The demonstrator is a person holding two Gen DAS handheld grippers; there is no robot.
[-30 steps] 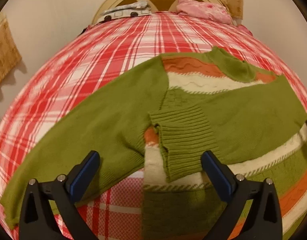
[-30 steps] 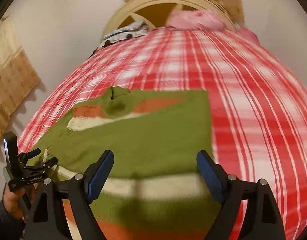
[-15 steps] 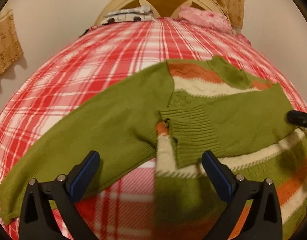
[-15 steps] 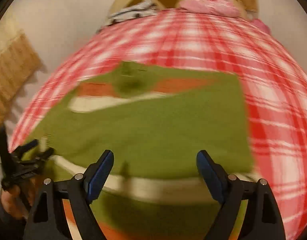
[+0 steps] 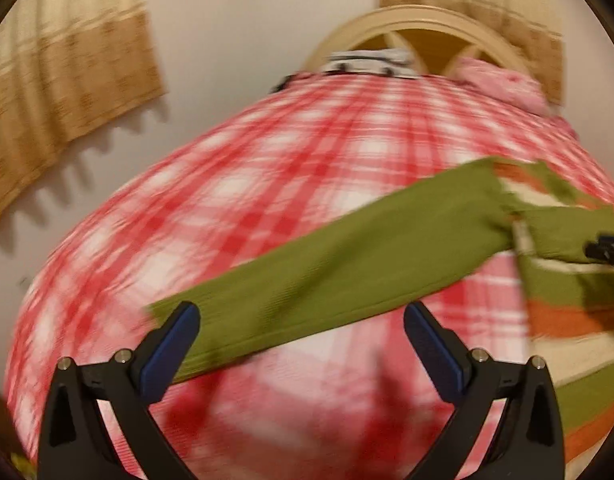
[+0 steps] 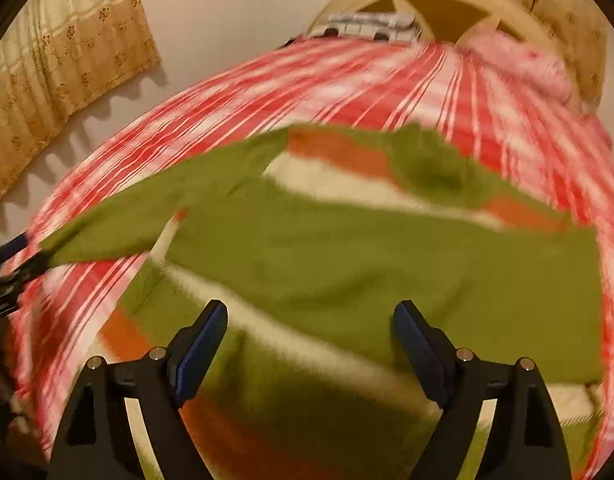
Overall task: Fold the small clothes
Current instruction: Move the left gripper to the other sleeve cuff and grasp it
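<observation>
Red and white checked bedding [image 5: 267, 184] covers the bed, and a soft green knitted sweater with orange and cream stripes [image 6: 347, 264] lies flat near its front edge. One long green sleeve [image 5: 347, 264] stretches out toward the left edge. The knit looks light and floppy, so the sleeve's cuff end looks best to grab. The left gripper [image 5: 301, 336] and right gripper [image 6: 311, 332] are both wide and empty. A pink pillow [image 5: 499, 80] sits far off by the headboard, not in the way.

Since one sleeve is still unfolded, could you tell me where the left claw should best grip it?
Probably at the cuff end of the sleeve, which lies flat and outstretched on the bedspread. The open left claw could come from the free end, pinching the edge across its width.
</observation>
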